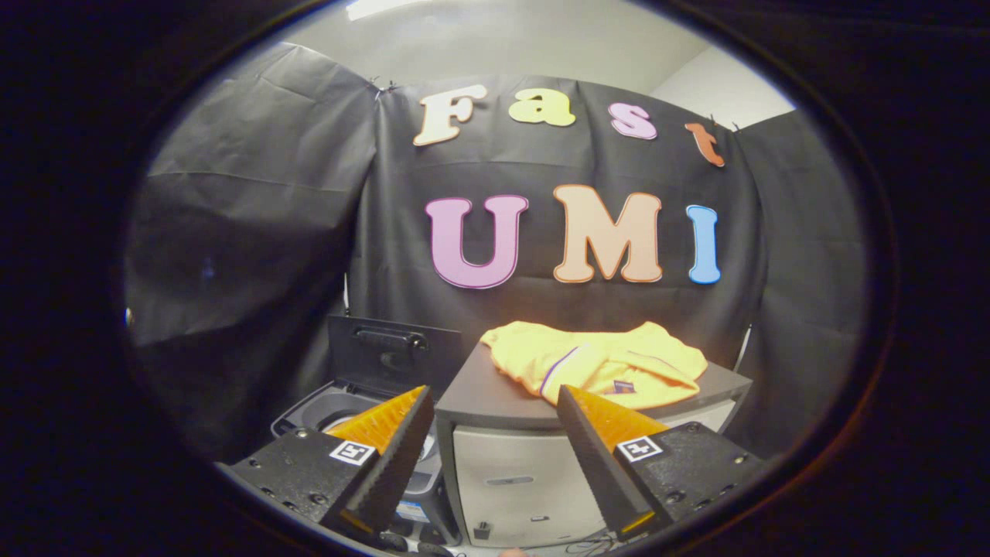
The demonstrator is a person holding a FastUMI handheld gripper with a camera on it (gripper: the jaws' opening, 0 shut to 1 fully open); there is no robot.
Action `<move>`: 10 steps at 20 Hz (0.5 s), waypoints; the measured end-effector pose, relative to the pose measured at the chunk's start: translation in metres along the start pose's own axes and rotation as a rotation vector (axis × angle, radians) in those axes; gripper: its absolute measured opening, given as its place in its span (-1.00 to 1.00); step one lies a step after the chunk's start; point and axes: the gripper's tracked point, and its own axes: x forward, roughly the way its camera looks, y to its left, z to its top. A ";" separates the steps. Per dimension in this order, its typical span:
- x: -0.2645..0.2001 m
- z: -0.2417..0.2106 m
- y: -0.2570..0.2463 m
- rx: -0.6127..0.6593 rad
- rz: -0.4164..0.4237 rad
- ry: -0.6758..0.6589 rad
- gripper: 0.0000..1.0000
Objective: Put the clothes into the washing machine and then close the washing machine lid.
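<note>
Gripper (495,406) fingers spread wide, nothing between them, hanging short of the cabinet (526,472).

Yellow garment (599,363) lies crumpled on the cabinet's dark top, beyond the fingers and a bit to the right-finger side. Looks like a soft jersey or shirt, with a thin purple trim line and a small dark patch near the front edge; folds bunched, 1 flap hanging toward the front edge.

Washing machine (340,410) sits lower, just beside the cabinet on the left-finger side, lid (394,352) standing up open, drum partly hidden behind the left finger.

Risks, as judgement:
- Pinching only 1 loose fold could let the rest drag or drop off the cabinet edge during transfer.
- Fabric may drape over the machine rim and block the lid from closing.
- The upright lid stands near the carry path; a swing could knock it shut early.
- Fingers closing too low could jam on the cabinet top.
</note>
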 end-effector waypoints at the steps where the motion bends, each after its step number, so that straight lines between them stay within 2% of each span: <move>1: 0.009 0.002 -0.004 -0.011 0.000 0.016 0.96; 4: 0.033 0.007 -0.022 -0.009 -0.015 0.061 0.96; 6: 0.052 0.016 -0.034 0.060 -0.019 0.070 0.96; 10: 0.081 0.016 -0.068 0.166 -0.082 0.115 0.96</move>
